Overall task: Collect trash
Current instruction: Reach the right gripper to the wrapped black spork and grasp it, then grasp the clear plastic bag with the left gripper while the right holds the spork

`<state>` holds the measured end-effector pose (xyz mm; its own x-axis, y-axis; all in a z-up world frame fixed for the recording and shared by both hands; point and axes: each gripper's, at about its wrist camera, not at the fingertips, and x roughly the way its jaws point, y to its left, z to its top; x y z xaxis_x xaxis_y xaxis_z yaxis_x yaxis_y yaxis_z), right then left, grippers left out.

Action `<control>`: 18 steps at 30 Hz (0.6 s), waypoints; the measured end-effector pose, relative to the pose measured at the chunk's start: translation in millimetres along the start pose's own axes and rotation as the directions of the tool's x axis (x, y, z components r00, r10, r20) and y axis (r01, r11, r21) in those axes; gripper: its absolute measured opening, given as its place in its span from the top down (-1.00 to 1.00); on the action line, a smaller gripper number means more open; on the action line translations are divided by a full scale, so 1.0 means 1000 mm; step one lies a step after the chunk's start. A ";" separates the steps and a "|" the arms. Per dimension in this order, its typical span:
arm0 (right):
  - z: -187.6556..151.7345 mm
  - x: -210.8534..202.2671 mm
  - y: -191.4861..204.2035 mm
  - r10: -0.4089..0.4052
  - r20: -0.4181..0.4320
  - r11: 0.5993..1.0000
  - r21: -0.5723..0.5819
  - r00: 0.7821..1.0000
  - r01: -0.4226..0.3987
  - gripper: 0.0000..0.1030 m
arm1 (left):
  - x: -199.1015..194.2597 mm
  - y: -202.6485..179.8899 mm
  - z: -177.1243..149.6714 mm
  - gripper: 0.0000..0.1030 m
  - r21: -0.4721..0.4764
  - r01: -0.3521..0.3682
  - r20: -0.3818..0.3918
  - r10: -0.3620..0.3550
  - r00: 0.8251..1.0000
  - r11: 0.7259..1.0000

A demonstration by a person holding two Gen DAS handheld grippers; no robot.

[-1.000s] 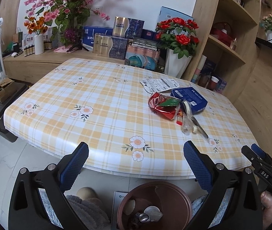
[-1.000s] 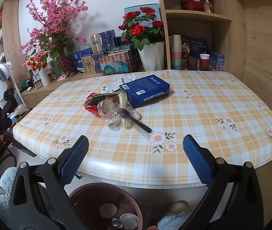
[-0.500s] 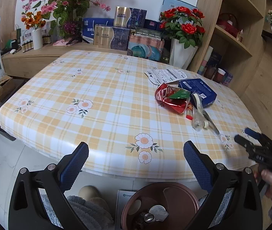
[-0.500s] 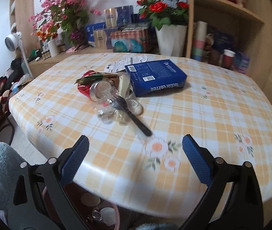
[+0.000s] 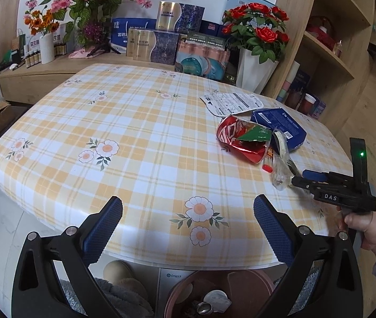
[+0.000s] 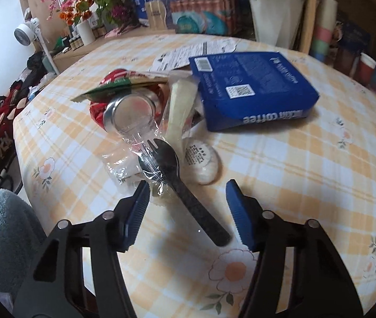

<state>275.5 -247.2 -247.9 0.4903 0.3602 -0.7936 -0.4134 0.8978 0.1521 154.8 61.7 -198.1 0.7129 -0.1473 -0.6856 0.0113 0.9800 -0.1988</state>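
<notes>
Closing jaws of the right gripper [image 6: 188, 206] straddle the handle of a black plastic spork [image 6: 185, 193], which lies slantwise between the pads and is not yet pinched. As I judge it, the pick goes best if the pads meet the handle squarely, past the clear wrapper [image 6: 135, 159] clinging to the spork's head at 11 o'clock, so the film comes along or slips free instead of dragging the pile. Trash sits together on the checked table [image 5: 135, 132]: crushed red can [image 5: 241, 140], blue coffee box [image 5: 280, 127], printed paper [image 5: 230, 103].

Only the left wrist view shows the brown bin [image 5: 214, 291] on the floor at 6 o'clock under the table edge, and the left gripper [image 5: 188, 225] standing wide apart and empty. Only the right wrist view shows the spork between the pads and a white round packet [image 6: 201, 161] at 1 o'clock from it.
</notes>
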 end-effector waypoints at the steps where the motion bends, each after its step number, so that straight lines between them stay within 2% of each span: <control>1: -0.001 0.000 -0.002 0.016 -0.009 1.000 0.015 1.000 -0.016 0.10 | 0.002 0.000 -0.001 -0.88 0.001 0.002 -0.005 -0.002 1.000 1.000; 4: -0.007 -0.001 -0.004 0.064 -0.017 0.996 0.058 0.998 -0.063 0.38 | 0.006 -0.001 -0.003 -0.88 0.002 0.012 -0.015 -0.012 1.000 1.000; 8: -0.016 -0.008 -0.002 0.093 0.000 0.992 0.088 0.996 -0.092 0.51 | 0.011 -0.005 -0.005 -0.88 0.006 0.031 -0.026 -0.031 0.999 1.000; 10: -0.019 -0.014 -0.003 0.116 0.018 0.987 0.111 0.993 -0.118 0.64 | 0.013 -0.009 -0.005 -0.88 0.011 0.048 -0.032 -0.047 0.998 0.999; 14: -0.024 -0.031 -0.003 0.134 0.075 0.975 0.167 0.988 -0.145 0.65 | 0.014 -0.018 -0.004 -0.88 0.031 0.075 -0.030 -0.074 0.997 0.997; 18: -0.030 -0.044 -0.006 0.092 0.123 0.970 0.214 0.988 -0.117 0.66 | 0.017 -0.028 -0.001 -0.88 0.047 0.097 -0.036 -0.095 0.995 0.994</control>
<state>233.5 -275.7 -231.8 0.5411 0.4694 -0.6978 -0.2938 0.8830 0.3661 166.4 31.9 -204.8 0.6828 -0.2448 -0.6884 0.1134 0.9663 -0.2310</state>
